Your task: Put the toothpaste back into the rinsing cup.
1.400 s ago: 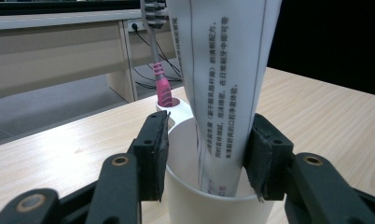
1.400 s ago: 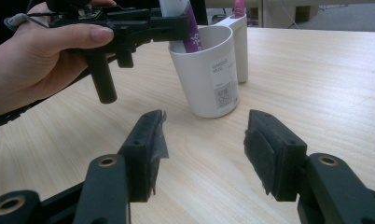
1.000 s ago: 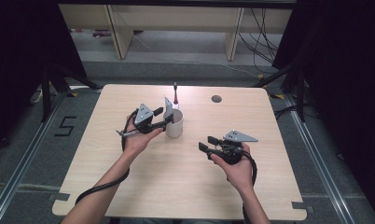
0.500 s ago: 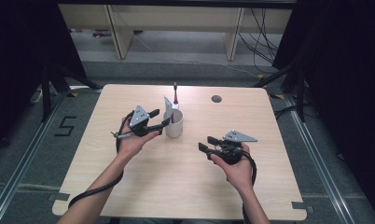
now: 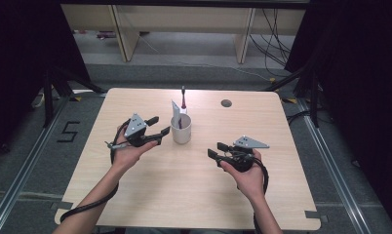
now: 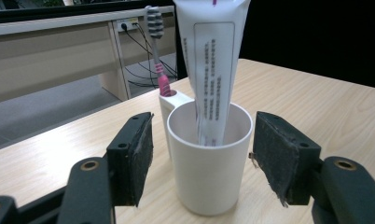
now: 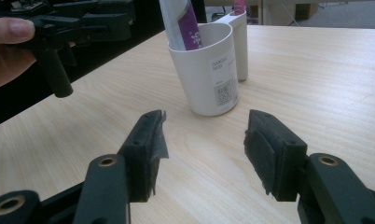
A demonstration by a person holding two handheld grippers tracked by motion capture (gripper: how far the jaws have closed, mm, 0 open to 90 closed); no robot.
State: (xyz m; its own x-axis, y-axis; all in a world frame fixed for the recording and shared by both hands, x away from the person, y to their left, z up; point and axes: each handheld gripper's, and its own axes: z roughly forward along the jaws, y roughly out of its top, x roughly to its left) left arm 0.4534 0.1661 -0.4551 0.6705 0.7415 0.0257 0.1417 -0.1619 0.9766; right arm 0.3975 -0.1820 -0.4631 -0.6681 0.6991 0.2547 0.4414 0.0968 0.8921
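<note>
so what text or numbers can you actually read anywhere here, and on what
"5": black mark on the grey floor left of the table.
Cup sticker: two short lines of print above a square code, too blurred to read.
Toothpaste tube back panel: a framed block of small print running along the tube, too small to read.
Toothbrush: no text visible.

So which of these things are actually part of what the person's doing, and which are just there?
In play:
cup, between the left gripper's open jaws
toothpaste tube standing in the cup
toothbrush in the cup's side holder
right gripper, open, pointed at the cup

Just there:
table and its round hole
desk legs and cables behind
</note>
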